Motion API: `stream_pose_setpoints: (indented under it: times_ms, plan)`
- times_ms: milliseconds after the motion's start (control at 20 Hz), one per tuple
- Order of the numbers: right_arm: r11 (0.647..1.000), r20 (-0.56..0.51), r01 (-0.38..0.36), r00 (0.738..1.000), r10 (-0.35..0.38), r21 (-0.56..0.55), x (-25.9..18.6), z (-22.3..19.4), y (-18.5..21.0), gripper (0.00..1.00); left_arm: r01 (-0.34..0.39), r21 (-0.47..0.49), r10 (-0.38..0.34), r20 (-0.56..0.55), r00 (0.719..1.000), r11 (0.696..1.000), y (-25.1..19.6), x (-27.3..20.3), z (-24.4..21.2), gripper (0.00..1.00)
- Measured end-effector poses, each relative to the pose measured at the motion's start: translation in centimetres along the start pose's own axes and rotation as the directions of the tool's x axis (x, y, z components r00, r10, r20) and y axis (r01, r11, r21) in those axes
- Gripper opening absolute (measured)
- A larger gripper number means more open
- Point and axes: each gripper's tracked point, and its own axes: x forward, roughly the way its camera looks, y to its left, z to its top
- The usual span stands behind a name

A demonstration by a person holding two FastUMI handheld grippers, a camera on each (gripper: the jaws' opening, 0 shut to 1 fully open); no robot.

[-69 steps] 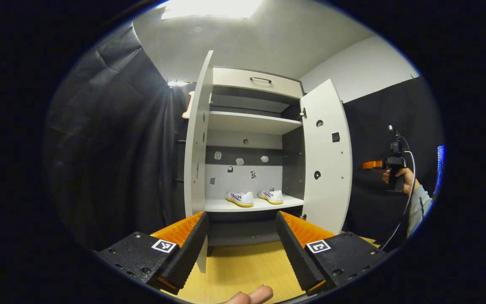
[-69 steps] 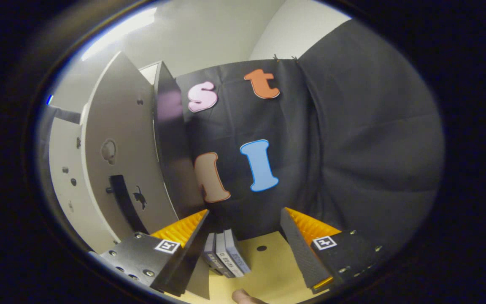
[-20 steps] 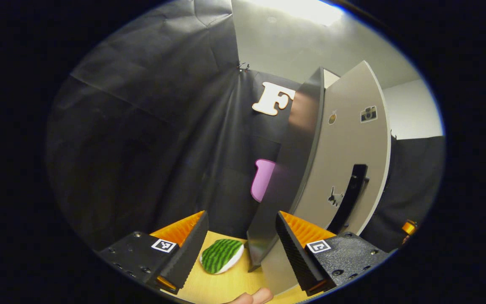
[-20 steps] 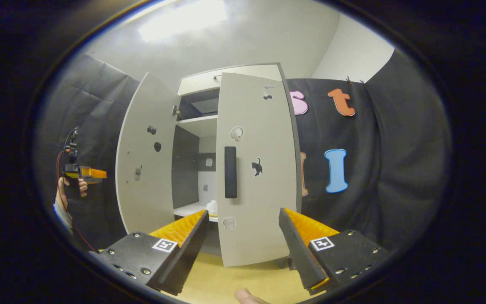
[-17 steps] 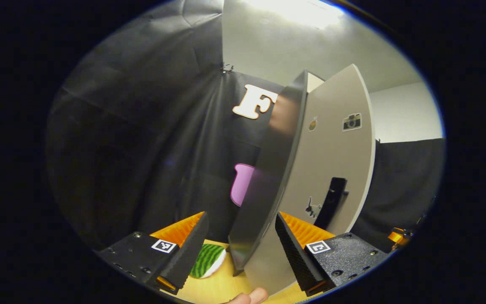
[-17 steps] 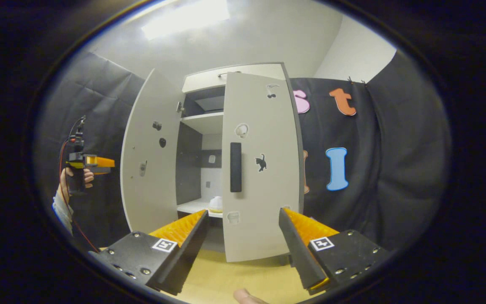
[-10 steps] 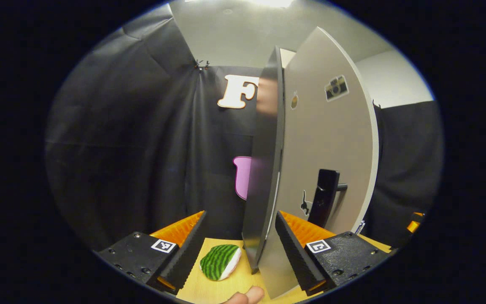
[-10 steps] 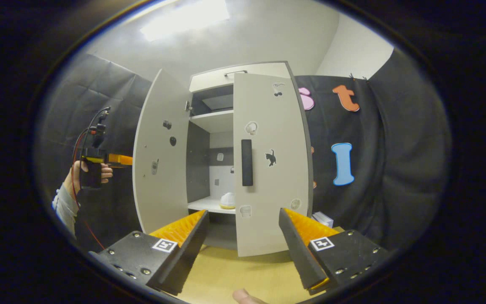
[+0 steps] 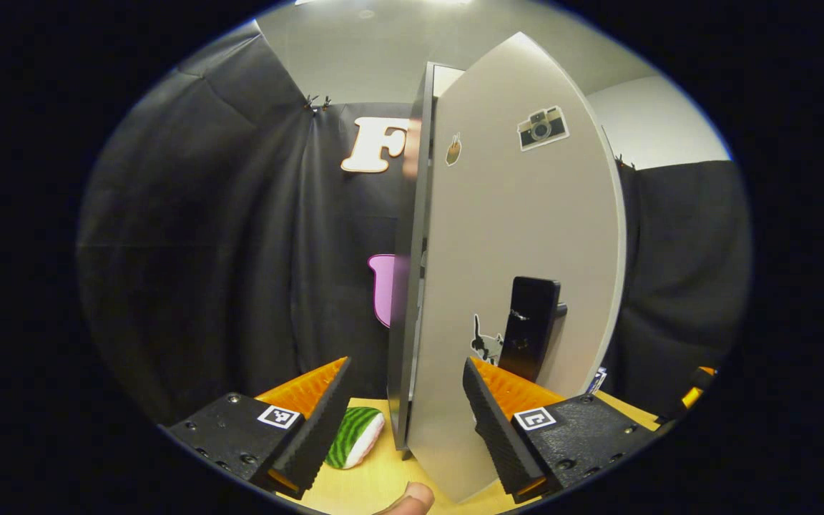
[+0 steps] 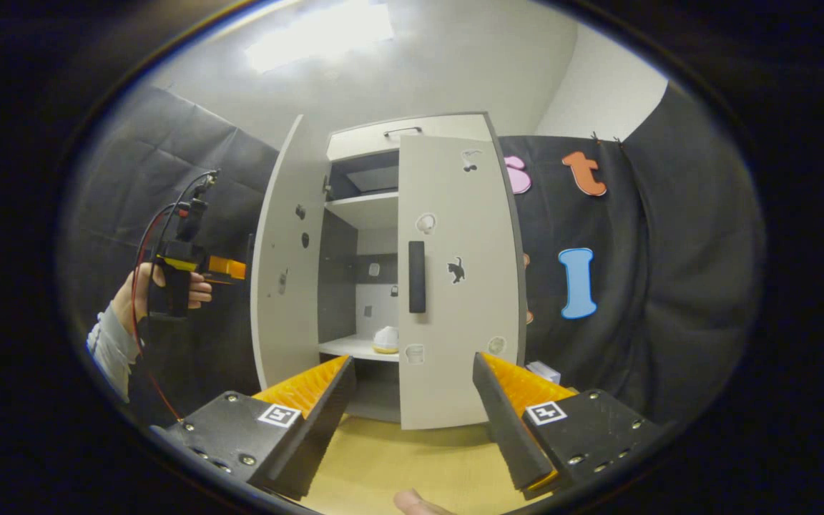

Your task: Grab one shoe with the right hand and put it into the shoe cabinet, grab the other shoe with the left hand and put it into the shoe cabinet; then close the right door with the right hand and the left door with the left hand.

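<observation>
A: Looking along the left gripper (image 9: 405, 422), what is showing?
B: Its jaws are gaping wide, holding nothing; the left door (image 9: 519, 257) is standing just ahead, still ajar.
A: And the right gripper view?
B: The right gripper (image 10: 412, 408) is spreading wide too; the right door (image 10: 458, 279) is sitting nearly closed; one shoe (image 10: 385, 339) is resting on the cabinet shelf (image 10: 344, 346).

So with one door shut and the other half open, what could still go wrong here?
The left door still stands wide open, and the left gripper sits close behind it, so a hard push might slam it. The door's edge runs between the open fingers and could catch there. A shoe near the shelf front might get clipped.
</observation>
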Motion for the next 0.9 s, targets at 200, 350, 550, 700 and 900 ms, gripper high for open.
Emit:
stream_pose_setpoints:
  times_ms: [200,350,550,700,900]
  plan:
    - [0.999,-0.014,0.051,0.999,-0.051,-0.001,-0.1,-1.0,-1.9,0.99,-0.032,0.042,0.031,0.030,0.999,0.999,-0.7,0.2,-0.5,0.93]
    - [0.997,-0.015,0.077,0.997,-0.077,0.017,0.1,-1.4,-2.7,0.99,-0.008,-0.011,0.008,0.030,1.000,1.000,-2.2,2.1,-0.6,0.94]
    - [0.988,-0.027,0.153,0.988,-0.154,-0.027,0.3,-2.2,-4.0,0.99,0.036,-0.022,-0.037,-0.036,0.999,0.999,-4.5,3.8,-2.5,0.94]
    - [0.977,-0.031,0.210,0.977,-0.211,-0.045,0.7,-2.4,-4.7,0.99,0.076,-0.045,-0.079,-0.068,0.995,0.996,-6.3,4.2,-3.7,0.94]
    - [0.966,-0.036,0.246,0.968,-0.250,-0.073,0.6,-1.7,-4.1,0.99,0.163,-0.099,-0.174,-0.107,0.979,0.982,-9.8,1.8,-4.5,0.96]
